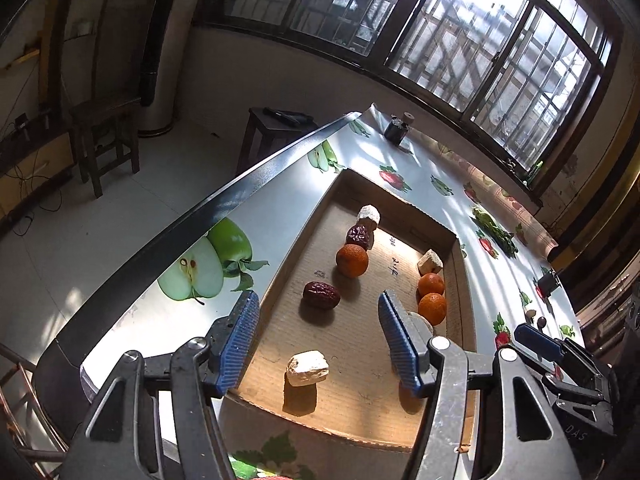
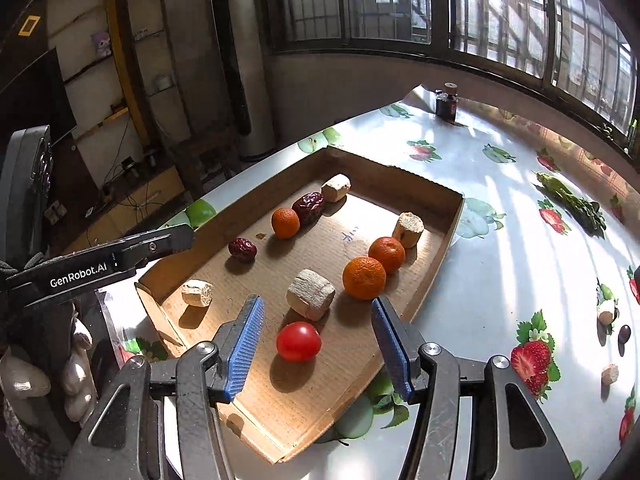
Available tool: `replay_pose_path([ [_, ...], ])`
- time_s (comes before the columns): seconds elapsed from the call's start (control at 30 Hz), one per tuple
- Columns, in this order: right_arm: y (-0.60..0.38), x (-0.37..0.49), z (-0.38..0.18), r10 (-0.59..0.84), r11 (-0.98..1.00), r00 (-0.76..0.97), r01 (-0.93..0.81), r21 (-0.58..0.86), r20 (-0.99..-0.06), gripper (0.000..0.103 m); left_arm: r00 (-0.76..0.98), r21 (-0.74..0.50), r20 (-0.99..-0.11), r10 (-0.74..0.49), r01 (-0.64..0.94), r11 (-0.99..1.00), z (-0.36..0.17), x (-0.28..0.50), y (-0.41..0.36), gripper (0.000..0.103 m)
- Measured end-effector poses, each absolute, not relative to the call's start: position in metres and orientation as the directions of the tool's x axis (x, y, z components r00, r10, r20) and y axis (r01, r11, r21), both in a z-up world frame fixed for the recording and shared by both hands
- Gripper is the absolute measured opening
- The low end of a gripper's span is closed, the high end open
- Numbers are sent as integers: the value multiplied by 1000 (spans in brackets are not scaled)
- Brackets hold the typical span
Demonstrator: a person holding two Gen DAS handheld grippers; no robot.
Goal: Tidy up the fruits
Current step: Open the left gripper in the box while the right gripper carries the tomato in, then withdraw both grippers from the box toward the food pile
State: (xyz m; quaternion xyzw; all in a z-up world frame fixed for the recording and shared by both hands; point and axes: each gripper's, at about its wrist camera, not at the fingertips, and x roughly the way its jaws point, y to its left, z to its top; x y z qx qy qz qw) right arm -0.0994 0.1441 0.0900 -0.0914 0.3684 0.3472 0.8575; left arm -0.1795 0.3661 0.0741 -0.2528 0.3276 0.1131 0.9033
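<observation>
covering most of both views, the table (image 2: 500,216) wears a glossy cloth printed with apples and strawberries, with sunlight striped across it. on it lies a shallow cardboard tray (image 2: 434,256), its long side running away from the cameras.

the left gripper (image 1: 318,340) hangs over the near left part of the tray with its blue pads apart and nothing between them; a pale chunk (image 1: 307,367) sits on the cardboard just below that gap. the right gripper (image 2: 318,346) is likewise spread wide, gripping nothing, and a red tomato (image 2: 299,341) rests on the tray floor between its fingers without touching either pad.

just beyond the tomato is a larger pale chunk (image 2: 311,294), and beside that two oranges (image 2: 364,278) touch each other, the farther one (image 2: 386,254) next to a pale cylinder-like piece (image 2: 408,229) near the right wall. along the left side runs a loose line: a red date (image 2: 242,249), a third orange (image 2: 285,223), a darker date (image 2: 308,206) touching it, and another pale piece (image 2: 336,187) at the far end.

outside the tray, small bits lie near the table's right edge, too small to identify, and a dark little bottle (image 2: 446,102) stands at the far corner.
</observation>
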Motion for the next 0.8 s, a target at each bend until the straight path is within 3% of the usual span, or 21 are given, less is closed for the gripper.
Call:
replay_pose_path([
  [0.07, 122, -97, 95, 518, 769, 512, -630, 109, -685, 65, 768, -393, -639, 49, -380, 837, 80, -184, 367, 65],
  [0.43, -50, -89, 93, 359, 922, 621, -350, 163, -697, 65, 763, -319, -645, 34, -310, 896, 102, -176, 316, 66],
  [0.8, -210, -58, 101, 182, 977, 674, -42, 210, -715, 65, 742, -252, -664, -90, -109, 962, 113, -145, 210, 66],
])
